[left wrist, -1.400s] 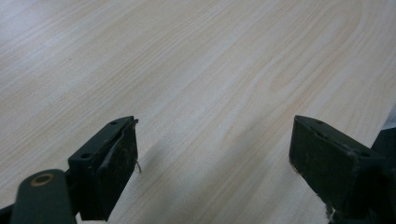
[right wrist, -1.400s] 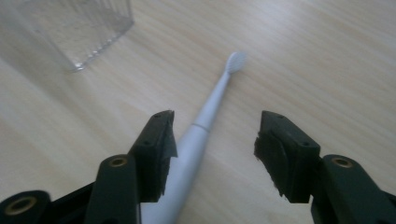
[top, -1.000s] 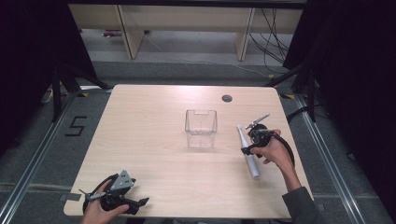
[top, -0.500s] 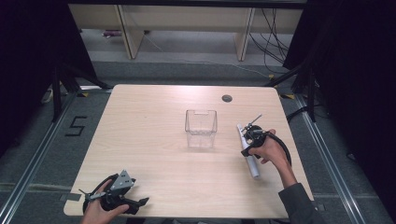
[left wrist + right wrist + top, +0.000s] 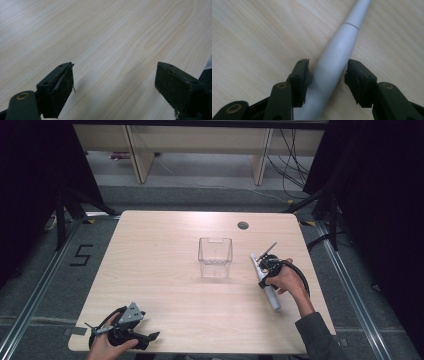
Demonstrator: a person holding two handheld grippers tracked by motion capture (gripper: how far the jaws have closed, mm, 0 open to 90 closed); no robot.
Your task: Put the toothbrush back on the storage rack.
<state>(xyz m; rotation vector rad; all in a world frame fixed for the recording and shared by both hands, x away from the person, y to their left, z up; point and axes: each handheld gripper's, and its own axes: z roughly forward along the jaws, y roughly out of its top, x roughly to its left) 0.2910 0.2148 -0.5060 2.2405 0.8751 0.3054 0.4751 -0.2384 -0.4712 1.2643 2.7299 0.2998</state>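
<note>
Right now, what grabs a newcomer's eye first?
The right tongs straddle a pale grey tube-like thing lying flat near the table's right edge; the jaws have just been closing, with a gap beside the right pad. Left of it a clear plastic box stands mid-table. The left tongs gape over bare wood.

We take this for a lab or recording room rather than a home. The pale wooden surface (image 5: 165,270) stands alone on a grey floor, fenced by metal rails (image 5: 35,295) at left and right. Black curtains (image 5: 30,180) hang on both sides. A taped number five (image 5: 81,255) marks the floor at left, and loose cables (image 5: 295,150) trail under bare shelving (image 5: 200,140) at the far wall.
</note>
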